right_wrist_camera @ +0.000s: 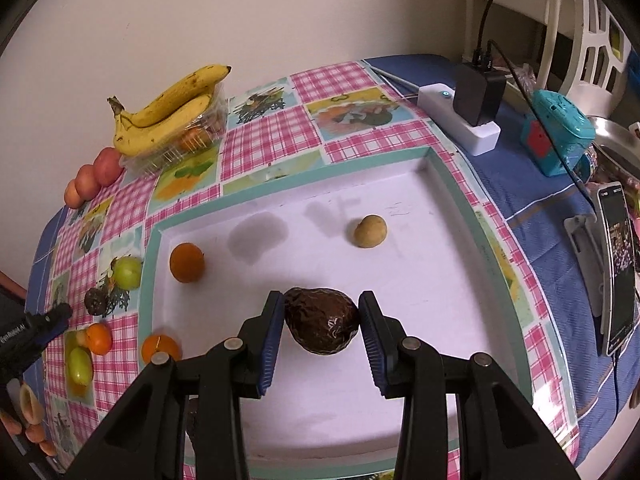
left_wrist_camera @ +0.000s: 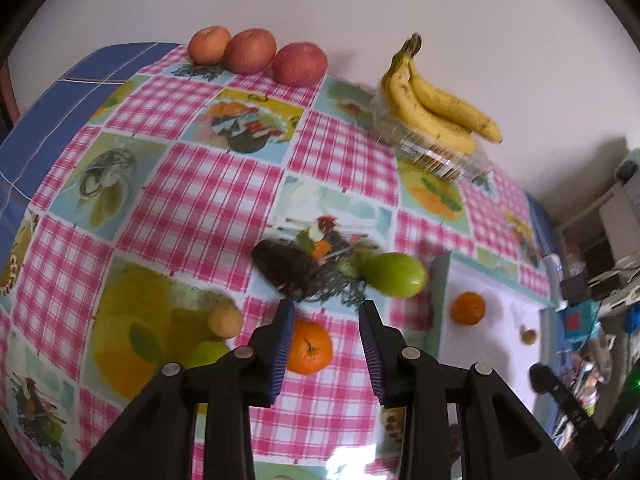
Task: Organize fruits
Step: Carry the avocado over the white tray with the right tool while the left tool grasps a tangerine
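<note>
In the left wrist view my left gripper (left_wrist_camera: pixel 326 312) is open, low over the checked tablecloth (left_wrist_camera: pixel 200 184). An orange (left_wrist_camera: pixel 310 346) lies between its fingers, close to the left pad. Beyond the tips lie a dark avocado (left_wrist_camera: pixel 288 272) and a green fruit (left_wrist_camera: pixel 394 274); a small tan fruit (left_wrist_camera: pixel 225 321) sits to the left. In the right wrist view my right gripper (right_wrist_camera: pixel 321 306) is shut on a second dark avocado (right_wrist_camera: pixel 322 326), held above the white tray (right_wrist_camera: pixel 400 360). An orange (right_wrist_camera: pixel 187 262) and a tan fruit (right_wrist_camera: pixel 370 232) rest in that tray.
Bananas (right_wrist_camera: pixel 168 112) lie on a clear plastic box (right_wrist_camera: pixel 192 136) by the wall, with three red apples (right_wrist_camera: pixel 96 176) to their left. Another orange (right_wrist_camera: pixel 160 348) sits at the tray's left rim. A power strip (right_wrist_camera: pixel 460 116), teal toy (right_wrist_camera: pixel 556 132) and phone (right_wrist_camera: pixel 618 264) are on the right.
</note>
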The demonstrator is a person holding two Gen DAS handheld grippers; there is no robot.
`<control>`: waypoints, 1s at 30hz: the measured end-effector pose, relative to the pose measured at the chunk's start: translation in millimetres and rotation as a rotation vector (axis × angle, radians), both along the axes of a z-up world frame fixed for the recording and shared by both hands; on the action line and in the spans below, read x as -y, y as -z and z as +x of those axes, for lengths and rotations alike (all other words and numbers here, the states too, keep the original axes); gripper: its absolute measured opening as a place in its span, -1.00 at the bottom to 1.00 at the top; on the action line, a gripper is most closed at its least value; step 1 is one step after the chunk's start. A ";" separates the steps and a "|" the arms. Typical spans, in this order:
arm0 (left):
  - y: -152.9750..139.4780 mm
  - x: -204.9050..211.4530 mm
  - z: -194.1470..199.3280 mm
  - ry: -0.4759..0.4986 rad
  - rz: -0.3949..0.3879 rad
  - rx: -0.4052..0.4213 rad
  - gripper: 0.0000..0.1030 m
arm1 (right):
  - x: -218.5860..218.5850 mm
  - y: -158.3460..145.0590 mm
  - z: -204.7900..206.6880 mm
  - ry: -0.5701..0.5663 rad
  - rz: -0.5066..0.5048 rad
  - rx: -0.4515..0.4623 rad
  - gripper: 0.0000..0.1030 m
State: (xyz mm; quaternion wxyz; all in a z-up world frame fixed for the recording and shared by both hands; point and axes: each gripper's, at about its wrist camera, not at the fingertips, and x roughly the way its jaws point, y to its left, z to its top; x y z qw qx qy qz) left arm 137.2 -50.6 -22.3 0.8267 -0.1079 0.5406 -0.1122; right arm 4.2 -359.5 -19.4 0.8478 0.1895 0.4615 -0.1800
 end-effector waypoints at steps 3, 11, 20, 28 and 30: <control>7.7 3.6 -1.4 0.025 0.039 -0.018 -0.22 | -1.9 -1.5 0.2 -0.005 -0.001 0.003 -0.23; 32.7 11.9 -4.1 0.047 0.112 -0.057 -0.18 | -3.3 -1.4 2.2 -0.016 -0.001 -0.001 -0.23; 19.5 13.3 -5.1 0.050 0.100 -0.018 -0.52 | 0.4 -1.5 0.0 -0.005 0.010 0.002 -0.23; 28.7 5.2 -0.1 0.021 0.094 -0.047 -0.04 | -1.5 -1.9 0.3 -0.006 0.013 0.005 -0.23; 33.6 5.2 -0.4 0.021 0.086 -0.062 0.00 | -1.7 -1.7 0.6 -0.007 0.013 0.004 -0.23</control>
